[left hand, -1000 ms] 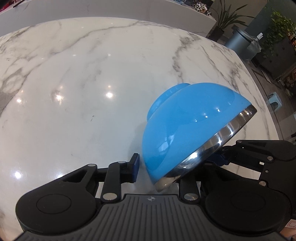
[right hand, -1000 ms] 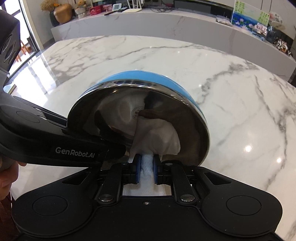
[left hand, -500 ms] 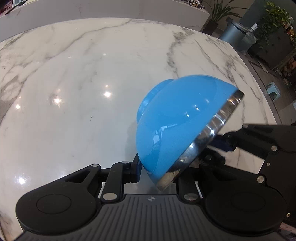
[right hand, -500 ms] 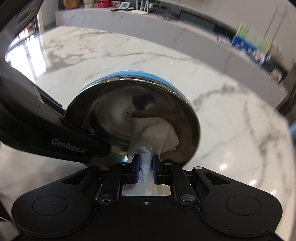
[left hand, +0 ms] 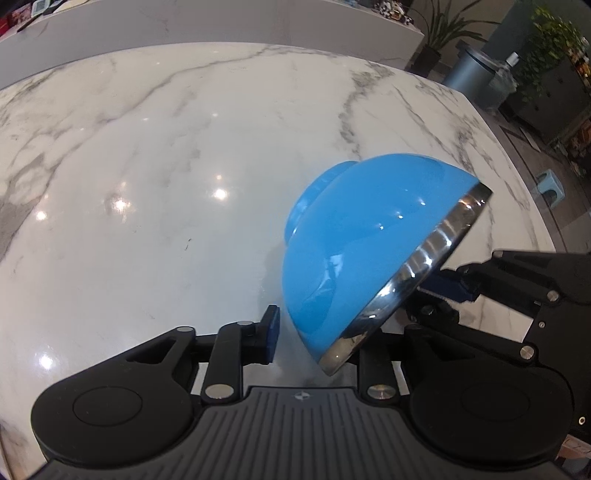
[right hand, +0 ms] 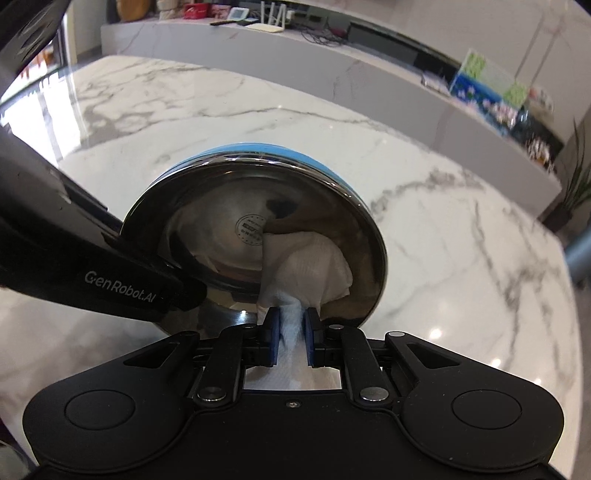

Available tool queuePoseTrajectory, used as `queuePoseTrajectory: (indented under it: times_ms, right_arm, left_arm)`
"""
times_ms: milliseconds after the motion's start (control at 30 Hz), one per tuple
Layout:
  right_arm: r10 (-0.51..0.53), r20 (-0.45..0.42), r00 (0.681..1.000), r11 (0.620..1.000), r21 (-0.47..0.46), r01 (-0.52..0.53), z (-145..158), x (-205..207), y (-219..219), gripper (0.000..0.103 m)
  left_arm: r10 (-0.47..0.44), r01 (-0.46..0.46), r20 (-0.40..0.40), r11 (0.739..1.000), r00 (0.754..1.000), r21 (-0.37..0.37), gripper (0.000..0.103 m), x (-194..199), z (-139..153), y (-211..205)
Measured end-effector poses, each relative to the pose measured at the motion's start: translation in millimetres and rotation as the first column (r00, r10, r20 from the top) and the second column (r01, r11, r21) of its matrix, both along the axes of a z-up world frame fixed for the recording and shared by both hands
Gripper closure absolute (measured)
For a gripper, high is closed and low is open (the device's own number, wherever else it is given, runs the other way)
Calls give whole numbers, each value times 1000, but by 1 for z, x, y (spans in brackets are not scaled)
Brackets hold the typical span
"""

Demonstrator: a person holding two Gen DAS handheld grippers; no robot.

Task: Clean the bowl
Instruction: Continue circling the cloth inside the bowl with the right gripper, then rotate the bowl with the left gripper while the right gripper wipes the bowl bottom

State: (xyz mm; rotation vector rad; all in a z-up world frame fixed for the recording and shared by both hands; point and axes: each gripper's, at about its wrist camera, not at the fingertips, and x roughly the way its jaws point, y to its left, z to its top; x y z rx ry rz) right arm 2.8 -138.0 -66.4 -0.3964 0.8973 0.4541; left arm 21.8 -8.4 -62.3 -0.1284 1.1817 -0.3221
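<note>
While my left gripper (left hand: pixel 317 332) clamps the tilted blue steel bowl's (left hand: pixel 362 236) rim, only my right wrist view shows my right gripper (right hand: pixel 291 328) pinching a white paper towel (right hand: pixel 306 266) inside it.

Table: white marble top (left hand: pixel 184 147) with grey veins, glossy, light spots.
Behind: long grey counter (right hand: pixel 369 70).
Corner: potted plant (left hand: pixel 443 33), grey bin (left hand: pixel 469 74).

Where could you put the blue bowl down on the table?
The marble table is bare to the left of the blue bowl and beyond it toward the far edge. The other view shows bare marble right of the bowl too. It is crowded near the bowl's rim, where the left tongs grip it and the right tongs press a paper towel inside.
</note>
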Motion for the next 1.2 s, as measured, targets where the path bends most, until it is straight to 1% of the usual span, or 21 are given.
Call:
queuePoseTrajectory:
  times_ms: [67, 167, 233, 300, 400, 467, 633, 733, 867, 933, 967, 1033, 1100, 1133, 1167, 1200]
  right_arm:
    - [-9, -23, 1000, 1000, 22, 9, -1, 2, 0, 91]
    - [-9, -65, 998, 998, 61, 13, -3, 5, -1, 91]
    - [-3, -113, 994, 994, 112, 16, -4, 8, -3, 91]
    - [-4, -131, 991, 991, 133, 21, -2, 6, -5, 91]
    - [5, -118, 993, 993, 121, 9, -2, 1, -4, 91]
    - [12, -108, 994, 994, 110, 0, -2, -1, -3, 92]
    - [20, -67, 998, 998, 68, -16, -1, -6, 0, 93]
    - [25, 13, 1000, 1000, -14, -25, -1, -11, 7, 93]
    - [47, 119, 992, 993, -112, -34, 0, -17, 12, 93]
    - [62, 147, 987, 989, -141, -41, 0, -19, 13, 93]
    - [61, 149, 987, 990, -138, -40, 0, -20, 13, 93]
    - [43, 133, 990, 995, -93, -30, 3, -16, 8, 93]
    - [22, 110, 994, 999, -36, -18, 7, -12, 0, 93]
    - [13, 101, 995, 1000, -20, -11, 8, -11, -1, 93]
    - [-1, 89, 996, 1000, 2, 1, 9, -8, -5, 93]
    - [-10, 81, 997, 1000, 13, 9, 10, -7, -6, 93]
  left_arm:
    - [2, -2, -6, 1000, 1000, -2, 75, 0, -1, -1]
    - [15, -15, -21, 1000, 1000, -16, 75, 2, -4, 0]
    - [16, -17, -21, 1000, 1000, -16, 75, 2, -4, 1]
    - [15, -15, -19, 1000, 1000, -14, 75, 1, -4, 1]
    - [7, -7, -17, 1000, 1000, -8, 78, 1, -4, 1]
    - [-4, 4, -22, 1000, 1000, -10, 83, 0, -4, 0]
    - [-20, 20, -23, 1000, 1000, -2, 84, 1, -3, 0]
    - [-25, 25, -23, 1000, 999, -4, 84, 1, -3, 0]
    - [-23, 23, -22, 1000, 999, -5, 84, 1, -2, 0]
    - [-21, 21, -23, 1000, 1000, -9, 84, 1, -2, 1]
    - [-13, 12, -24, 1000, 1000, -19, 84, 2, -3, 2]
    - [-1, 0, -23, 1000, 1000, -25, 83, 2, -3, 4]
    - [29, -29, -2, 999, 1000, -24, 82, 2, 0, 8]
    - [37, -37, 14, 999, 999, -22, 79, 2, 3, 9]
    - [45, -44, 31, 999, 999, -20, 74, 2, 5, 10]
    - [54, -53, 63, 998, 997, -15, 73, 1, 9, 12]
